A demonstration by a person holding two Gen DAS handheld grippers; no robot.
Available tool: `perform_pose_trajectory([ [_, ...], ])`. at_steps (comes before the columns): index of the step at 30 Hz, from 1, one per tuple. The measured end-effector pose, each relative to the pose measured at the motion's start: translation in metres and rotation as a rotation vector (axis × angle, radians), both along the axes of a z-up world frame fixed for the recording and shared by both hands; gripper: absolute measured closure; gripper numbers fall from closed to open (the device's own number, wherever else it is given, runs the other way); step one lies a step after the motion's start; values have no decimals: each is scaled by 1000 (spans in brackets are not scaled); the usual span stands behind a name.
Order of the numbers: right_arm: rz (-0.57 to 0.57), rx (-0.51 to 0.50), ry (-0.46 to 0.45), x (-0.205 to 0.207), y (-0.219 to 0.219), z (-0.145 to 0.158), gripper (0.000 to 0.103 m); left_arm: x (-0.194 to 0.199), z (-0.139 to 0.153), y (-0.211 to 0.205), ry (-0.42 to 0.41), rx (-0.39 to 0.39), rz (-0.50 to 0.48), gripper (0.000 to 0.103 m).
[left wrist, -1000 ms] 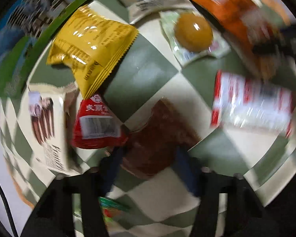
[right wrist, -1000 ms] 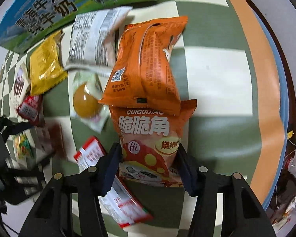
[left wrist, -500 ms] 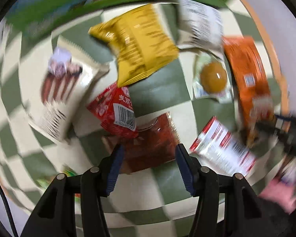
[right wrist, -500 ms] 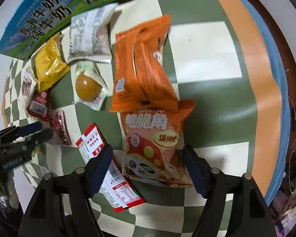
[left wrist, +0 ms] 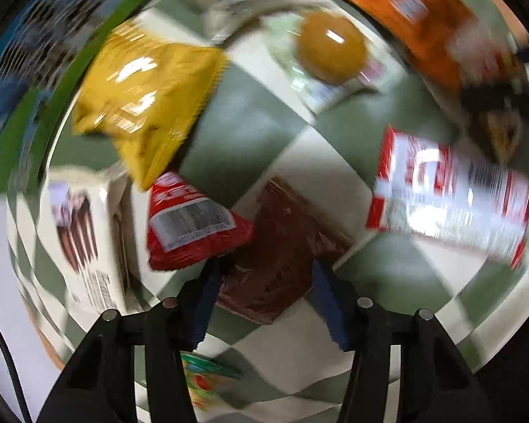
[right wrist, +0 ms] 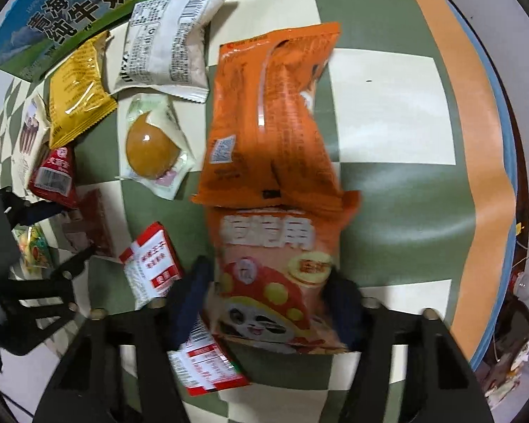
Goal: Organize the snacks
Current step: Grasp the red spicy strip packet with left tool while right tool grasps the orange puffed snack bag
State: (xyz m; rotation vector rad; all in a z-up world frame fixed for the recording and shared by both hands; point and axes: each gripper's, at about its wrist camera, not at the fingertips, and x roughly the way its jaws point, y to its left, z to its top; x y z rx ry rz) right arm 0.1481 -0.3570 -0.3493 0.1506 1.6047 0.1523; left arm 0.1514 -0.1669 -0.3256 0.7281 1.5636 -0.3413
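The puffy orange panda bag (right wrist: 275, 292) lies near the right gripper (right wrist: 268, 303), whose jaws are closing on its soft sides. It looks light and crunchy, so squeeze gently. The left gripper (left wrist: 264, 296) closes around the dark brown packet (left wrist: 282, 246).

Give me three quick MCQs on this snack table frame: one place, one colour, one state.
1. Where is the egg pack relative to the orange bag, in the right wrist view?
A) left of it B) on top of it C) right of it
2. What colour is the packet lying by the milk carton?
A) blue B) yellow C) purple
3. What lies between the closing jaws of the right tool?
A) nothing B) the egg pack C) the panda snack bag

Answers: 1 A, it sits left, beside the bag's edge. 2 B, shiny yellow foil. 3 C, the fingers flank its lower end.
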Motion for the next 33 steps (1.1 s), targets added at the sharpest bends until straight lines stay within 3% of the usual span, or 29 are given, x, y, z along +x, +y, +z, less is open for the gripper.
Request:
perform_pose_trajectory([
  [6, -8, 15, -3, -14, -11, -1, 51, 30, 13, 52, 61, -152, 569, 56],
  [9, 6, 24, 27, -26, -17, -3, 51, 34, 13, 71, 81, -213, 740, 56],
  [11, 22, 33, 55, -35, -19, -5, 51, 33, 16, 73, 113, -272, 762, 56],
  [12, 30, 48, 79, -39, -20, -6, 50, 31, 20, 67, 113, -276, 717, 56],
  [14, -18, 106, 94, -46, -26, -6, 48, 22, 28, 57, 79, -226, 631, 56],
  [16, -34, 114, 93, -49, -29, -5, 36, 14, 38, 46, 63, -209, 587, 54],
  [19, -65, 112, 44, -48, -32, 0, 31, 6, 42, 31, 158, -305, 682, 52],
  [23, -14, 84, 19, -39, -11, -11, 31, -8, 20, 11, 315, -415, 809, 52],
  [24, 26, 39, 9, -41, -3, -13, 35, -8, 12, 0, 342, -423, 840, 52],
  [25, 50, 6, -5, -40, -1, -12, 45, -3, 3, 0, 354, -434, 858, 52],
  [28, 62, -50, -29, -48, -3, -8, 48, 2, -16, -29, 428, -484, 961, 51],
  [31, 17, -57, -22, -54, -19, -7, 48, -8, -41, -47, 453, -460, 1020, 45],
  [33, -11, -52, -15, -57, -30, -11, 48, -7, -47, -55, 427, -415, 994, 46],
])
